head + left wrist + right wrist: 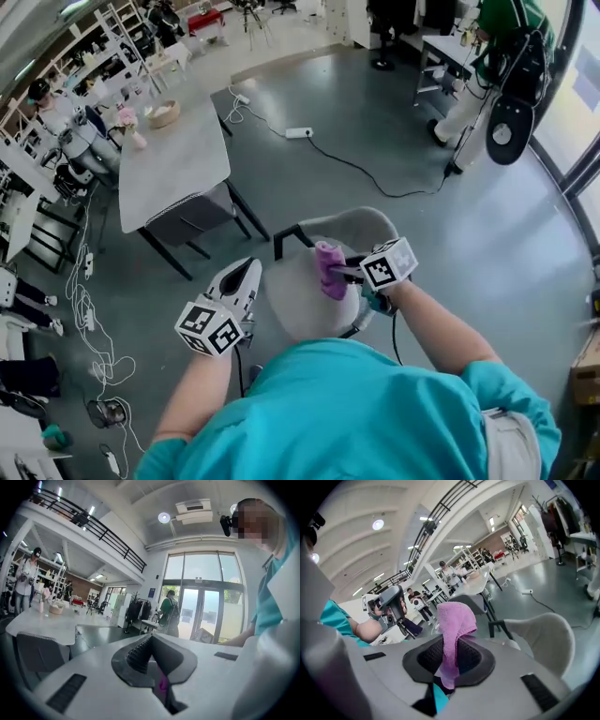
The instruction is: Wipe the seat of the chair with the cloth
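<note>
Lengthwise, cloth [457, 616] juts past right hand-held gripper [452, 658].

I see the cloth [454, 620], a pink-purple terry piece, pinched in my right tongs [450, 658], its bunched end standing above the pads and a shorter tail hanging below them. In the head view it hangs over the seat of the chair [295, 305], near the backrest; I cannot tell whether it touches. The chair is a pale grey shell with a curved back and dark legs, upright on the floor.
</note>
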A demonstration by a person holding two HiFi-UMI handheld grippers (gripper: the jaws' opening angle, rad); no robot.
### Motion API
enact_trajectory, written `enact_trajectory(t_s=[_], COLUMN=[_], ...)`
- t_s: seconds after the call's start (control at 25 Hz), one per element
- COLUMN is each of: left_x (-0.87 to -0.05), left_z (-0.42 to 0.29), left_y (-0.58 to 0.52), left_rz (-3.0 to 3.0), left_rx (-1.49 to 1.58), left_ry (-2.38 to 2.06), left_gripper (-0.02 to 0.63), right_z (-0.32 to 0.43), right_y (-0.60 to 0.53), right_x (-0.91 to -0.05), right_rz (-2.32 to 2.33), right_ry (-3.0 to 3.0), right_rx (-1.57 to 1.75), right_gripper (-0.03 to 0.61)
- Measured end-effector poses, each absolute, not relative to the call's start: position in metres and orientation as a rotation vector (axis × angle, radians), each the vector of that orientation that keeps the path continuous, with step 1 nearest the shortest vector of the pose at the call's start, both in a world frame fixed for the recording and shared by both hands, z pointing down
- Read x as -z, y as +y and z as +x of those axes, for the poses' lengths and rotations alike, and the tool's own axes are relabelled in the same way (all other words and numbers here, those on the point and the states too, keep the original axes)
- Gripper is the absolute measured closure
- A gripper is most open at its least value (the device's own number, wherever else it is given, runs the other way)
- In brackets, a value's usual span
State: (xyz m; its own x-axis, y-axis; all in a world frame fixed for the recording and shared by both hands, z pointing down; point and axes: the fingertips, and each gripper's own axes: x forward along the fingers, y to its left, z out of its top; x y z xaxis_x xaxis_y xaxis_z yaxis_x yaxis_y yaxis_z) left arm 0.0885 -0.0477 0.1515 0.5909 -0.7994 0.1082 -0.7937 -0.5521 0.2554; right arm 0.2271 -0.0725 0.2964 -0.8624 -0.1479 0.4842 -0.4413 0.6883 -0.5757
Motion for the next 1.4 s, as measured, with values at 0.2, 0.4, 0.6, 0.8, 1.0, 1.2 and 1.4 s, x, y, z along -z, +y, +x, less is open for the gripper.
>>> enact_trajectory(t_s=[0.2, 0.4, 0.6, 0.8, 1.0, 1.2, 1.4], left_x=[-0.084, -0.044, -0.026, -0.024, -0.02, -0.02, -0.023], left_z=[0.114, 0.103, 0.065, 0.047, 0.041, 0.035, 0.029], left_y=[-0.039, -0.025, -0.025, -0.019, -0.023, -0.026, -0.029], left_rz=[2.594, 2.643, 2.695, 2.727, 2.745, 2.74, 2.726], left_rx=[0.125, 0.146, 0.169, 0.162, 0.197, 0.216, 0.234], left_ry=[-1.358, -1.39, -1.38, -1.332, -1.294, -1.291, -1.288], left_gripper=[0.618, 0.618, 0.618, 0.618, 0.618, 0.618, 0.618], right_z=[0.253, 0.253, 0.239, 0.226, 0.214, 0.212, 0.208], right_y=[-0.086, -0.089, -0.089, -0.072, -0.071, -0.075, -0.079], right_x=[-0.197, -0.113, -0.067, -0.066, -0.054, -0.046, -0.047], right_rz=[0.503, 0.624, 0.789, 0.843, 0.841, 0.851, 0.851], right_ry=[-2.648, -2.814, -2.958, -2.973, -2.967, -2.947, -2.937], right_rx=[-0.811, -0.662, -0.51, -0.477, -0.362, -0.305, -0.291], right_gripper=[0.532, 0.531, 0.532, 0.534, 0.534, 0.534, 0.534])
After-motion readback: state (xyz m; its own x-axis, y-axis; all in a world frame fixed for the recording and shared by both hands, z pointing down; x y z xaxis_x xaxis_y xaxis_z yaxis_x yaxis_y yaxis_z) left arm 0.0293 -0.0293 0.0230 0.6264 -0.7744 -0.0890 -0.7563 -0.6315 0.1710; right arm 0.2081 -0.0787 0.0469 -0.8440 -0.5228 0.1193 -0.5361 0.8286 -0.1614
